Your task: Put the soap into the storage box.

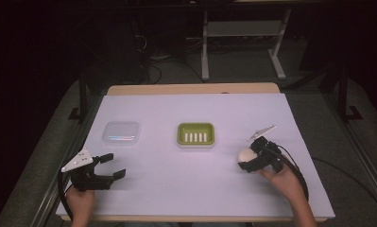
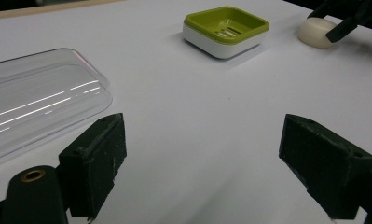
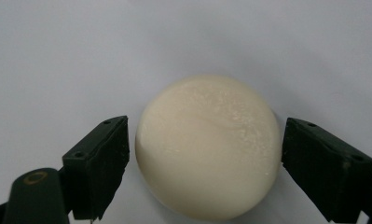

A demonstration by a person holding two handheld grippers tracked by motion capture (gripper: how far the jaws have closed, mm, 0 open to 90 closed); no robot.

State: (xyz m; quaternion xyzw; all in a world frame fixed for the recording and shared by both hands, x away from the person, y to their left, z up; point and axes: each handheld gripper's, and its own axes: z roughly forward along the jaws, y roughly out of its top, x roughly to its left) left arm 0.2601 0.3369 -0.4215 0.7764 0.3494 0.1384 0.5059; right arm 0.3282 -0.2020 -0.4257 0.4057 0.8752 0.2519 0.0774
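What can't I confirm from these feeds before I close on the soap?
- Soap bar, right gripper view: its lower edge is cut off by the frame, and I cannot tell if the open jaws touch it.
- Clear plastic lid, left gripper view: its left part runs off the frame.
- Green soap dish, high view: too small to judge how deep it is.
- Right gripper, high view: it covers part of the soap.

No readable text, label, brand, number or sign appears on anything in these views.
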